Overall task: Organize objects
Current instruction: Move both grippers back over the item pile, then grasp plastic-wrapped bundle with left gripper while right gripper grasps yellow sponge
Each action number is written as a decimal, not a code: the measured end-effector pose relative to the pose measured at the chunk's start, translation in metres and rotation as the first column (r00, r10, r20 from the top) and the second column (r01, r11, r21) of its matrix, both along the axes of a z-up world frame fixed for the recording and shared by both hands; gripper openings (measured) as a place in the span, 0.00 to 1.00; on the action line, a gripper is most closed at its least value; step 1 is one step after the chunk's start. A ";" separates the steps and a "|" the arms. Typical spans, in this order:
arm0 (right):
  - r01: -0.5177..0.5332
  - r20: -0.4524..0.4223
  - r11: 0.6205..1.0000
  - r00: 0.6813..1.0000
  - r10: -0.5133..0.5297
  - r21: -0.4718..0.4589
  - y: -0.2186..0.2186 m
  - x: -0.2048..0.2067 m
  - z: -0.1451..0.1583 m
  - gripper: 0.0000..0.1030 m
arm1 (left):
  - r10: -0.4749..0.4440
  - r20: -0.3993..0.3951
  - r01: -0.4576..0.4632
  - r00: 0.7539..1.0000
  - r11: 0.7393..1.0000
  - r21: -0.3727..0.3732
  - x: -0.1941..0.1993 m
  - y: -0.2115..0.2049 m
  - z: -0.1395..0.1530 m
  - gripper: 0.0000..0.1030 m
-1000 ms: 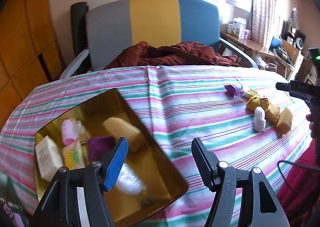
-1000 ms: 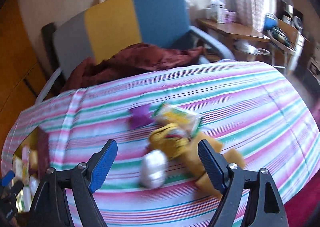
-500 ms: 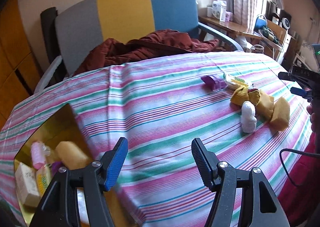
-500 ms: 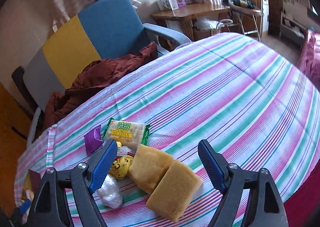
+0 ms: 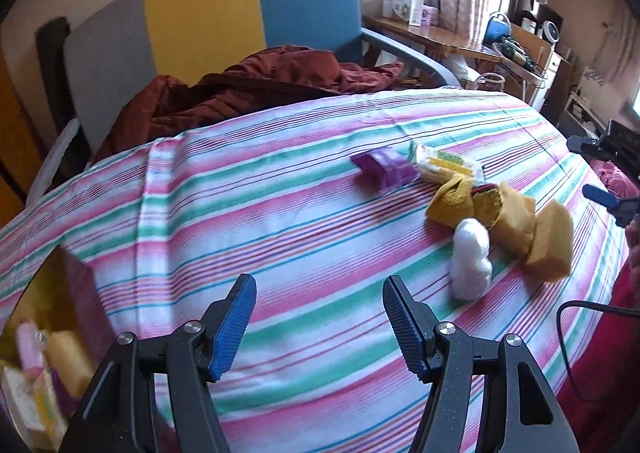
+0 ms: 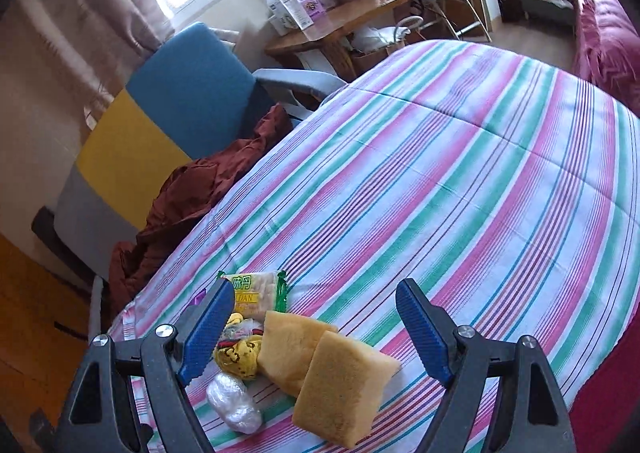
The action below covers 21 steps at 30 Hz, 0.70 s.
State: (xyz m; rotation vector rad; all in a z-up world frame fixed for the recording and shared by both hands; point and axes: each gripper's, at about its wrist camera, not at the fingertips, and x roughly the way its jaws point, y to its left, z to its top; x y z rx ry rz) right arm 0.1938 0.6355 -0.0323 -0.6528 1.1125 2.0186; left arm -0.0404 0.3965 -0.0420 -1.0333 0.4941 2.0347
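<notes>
The left gripper (image 5: 318, 323) hung over the striped surface (image 5: 280, 221), fingers apart and empty. The right gripper's (image 6: 316, 333) fingers stood apart, empty, two sponges (image 6: 320, 365) lying between and below them.

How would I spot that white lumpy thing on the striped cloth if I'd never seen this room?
Start at the striped tablecloth in front of the grey, yellow and blue chair. A small cluster of items lies to one side; the white bundle sits at its near edge beside two tan sponges. It alone is white and plastic-wrapped.
</notes>
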 end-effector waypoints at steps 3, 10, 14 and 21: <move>-0.009 -0.007 1.000 1.000 0.008 -0.023 0.002 -0.002 -0.004 0.82 | -0.032 0.014 0.031 0.999 0.999 0.010 0.002 0.015 -0.001 0.65; -0.057 0.001 0.997 0.998 0.058 -0.052 0.000 -0.013 -0.010 0.82 | -0.108 0.068 0.107 0.992 0.994 0.026 0.013 0.046 -0.009 0.64; -0.083 0.006 0.995 0.996 0.083 -0.056 -0.001 -0.017 -0.011 0.82 | -0.161 0.096 0.157 0.982 0.987 0.045 0.023 0.062 -0.012 0.63; -0.112 0.021 0.991 0.993 0.114 -0.074 -0.002 -0.023 -0.015 0.82 | -0.225 0.100 0.223 0.969 0.974 0.032 0.039 0.092 -0.023 0.63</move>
